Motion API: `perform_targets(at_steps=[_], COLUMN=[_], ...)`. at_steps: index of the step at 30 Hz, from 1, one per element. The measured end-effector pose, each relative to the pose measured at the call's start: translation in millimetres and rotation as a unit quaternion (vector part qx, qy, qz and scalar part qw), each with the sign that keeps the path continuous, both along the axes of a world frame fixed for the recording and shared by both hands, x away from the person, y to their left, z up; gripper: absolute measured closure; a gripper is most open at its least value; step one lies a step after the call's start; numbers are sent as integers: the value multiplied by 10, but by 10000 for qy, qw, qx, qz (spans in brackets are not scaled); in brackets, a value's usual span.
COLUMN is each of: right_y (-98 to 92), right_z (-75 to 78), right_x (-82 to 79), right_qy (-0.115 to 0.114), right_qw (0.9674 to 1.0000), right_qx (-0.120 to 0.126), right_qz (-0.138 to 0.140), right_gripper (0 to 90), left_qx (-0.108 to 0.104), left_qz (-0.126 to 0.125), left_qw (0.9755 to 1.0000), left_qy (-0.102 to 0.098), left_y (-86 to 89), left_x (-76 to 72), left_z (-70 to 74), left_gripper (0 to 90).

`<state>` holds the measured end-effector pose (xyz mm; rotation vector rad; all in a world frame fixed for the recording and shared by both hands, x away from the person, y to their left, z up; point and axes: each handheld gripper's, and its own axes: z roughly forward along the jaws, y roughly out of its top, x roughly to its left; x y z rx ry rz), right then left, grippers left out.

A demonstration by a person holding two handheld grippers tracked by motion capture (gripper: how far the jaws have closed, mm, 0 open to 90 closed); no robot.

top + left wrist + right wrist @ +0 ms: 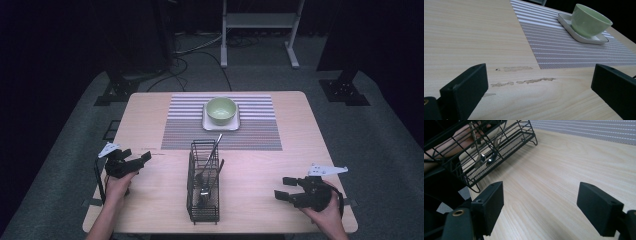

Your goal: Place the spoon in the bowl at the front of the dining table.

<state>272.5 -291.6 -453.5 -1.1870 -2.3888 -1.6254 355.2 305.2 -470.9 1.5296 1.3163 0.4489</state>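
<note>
High view: wooden table (150,115) w/ striped placemat (222,131) at far centre, green bowl (221,110) sitting on a white square plate (220,123) on the mat. Nearer in, black wire basket (204,181) standing at table centre, between both grippers, just short of the mat's near edge; cutlery (207,172) inside, handles leaning up toward the mat. Left gripper (134,162) held in a hand (118,187) at the table's left edge, jaws apart, nothing between them, well apart from the basket. Right gripper (283,188) held in a hand (327,212) near the right front corner, jaws pointing left toward the basket, spread wide, empty, gap of bare table to the basket. Left gripper view: two black jaws rising from bottom corners, wide apart, nothing gripped; bare wood w/ pale smear marks (524,75) between them; placemat (574,47) beyond, bowl (589,21) on plate (584,37) at top right. Right gripper view: jaws wide open, only wood grain (544,190) between, no contact w/ anything; basket (486,150) at upper left, tilted in frame, shiny cutlery (485,157) lying inside on the mesh bottom; strip of placemat (589,130) along the top.
</note>
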Motion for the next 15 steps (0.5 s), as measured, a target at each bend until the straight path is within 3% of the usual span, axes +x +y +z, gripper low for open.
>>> perform_targets(at_steps=[15], right_y=[200], right_z=[123], right_x=[67], right_qy=[-70], right_qw=[9995], right_qx=[-26], right_qz=[307], right_gripper=[217], left_qx=[1], left_qz=[16], left_qw=[10000], left_qy=[-53], left_y=[-1], left_x=[-35], left_z=[28], left_gripper=[0])
